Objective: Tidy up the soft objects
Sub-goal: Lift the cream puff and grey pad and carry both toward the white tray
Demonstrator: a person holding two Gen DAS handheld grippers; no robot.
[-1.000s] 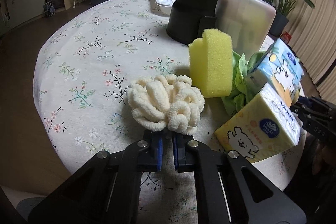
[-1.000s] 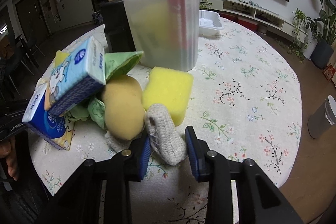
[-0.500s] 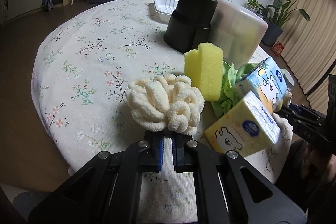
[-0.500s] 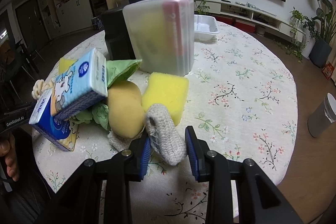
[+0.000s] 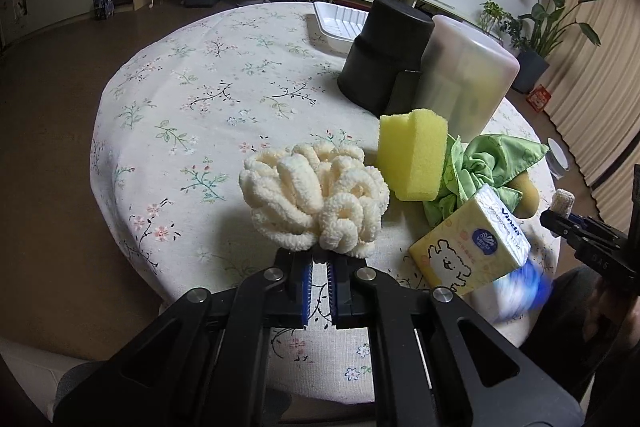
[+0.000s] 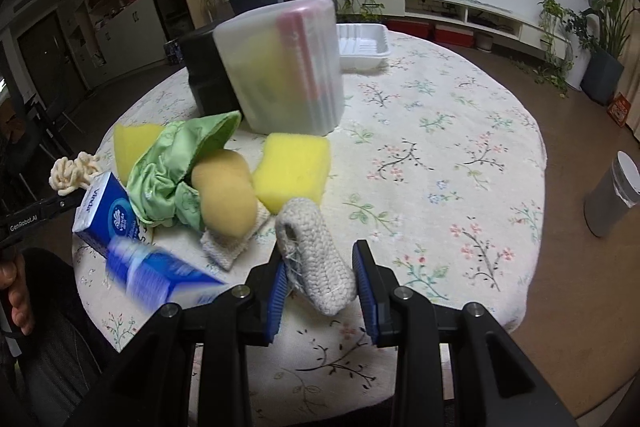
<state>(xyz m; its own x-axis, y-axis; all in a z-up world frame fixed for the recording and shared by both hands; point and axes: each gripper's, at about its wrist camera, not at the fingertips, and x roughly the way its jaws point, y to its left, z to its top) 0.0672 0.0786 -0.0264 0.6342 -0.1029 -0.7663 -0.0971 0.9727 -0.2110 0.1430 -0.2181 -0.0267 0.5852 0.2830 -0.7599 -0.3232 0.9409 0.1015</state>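
Gripping a cream loopy scrubber (image 5: 314, 201) by its lower edge, the left gripper (image 5: 319, 269) is pinching nearly shut, its blue pads drawn narrow so the fluffy loops are standing upright above the tabletop (image 5: 192, 99). The narrow pinch is probably what is keeping so limp a thing from drooping. The right gripper (image 6: 322, 279) is sitting wider, its pads bracketing a grey knitted pad (image 6: 316, 255); the left pad is touching the knit, while the right pad is showing a sliver of gap, so whether it is truly clamping I cannot tell.

Taking the frosted plastic container (image 6: 284, 67) as landmark: a black bin (image 5: 382, 57) is standing just beside it, and a white tray (image 6: 362, 47) is lying behind it. In front of the container, two yellow sponges are resting, one flat (image 6: 294, 169) and one (image 5: 412, 155) propped on edge against a crumpled green cloth (image 6: 172, 167). A tan sponge (image 6: 224, 193) is lying against that cloth, over a small knitted square (image 6: 230, 245).

Two tissue packs are showing nearest the person: a yellow-faced one (image 5: 470, 245), and a blue one (image 6: 160, 275) that is blurred, seemingly moving.
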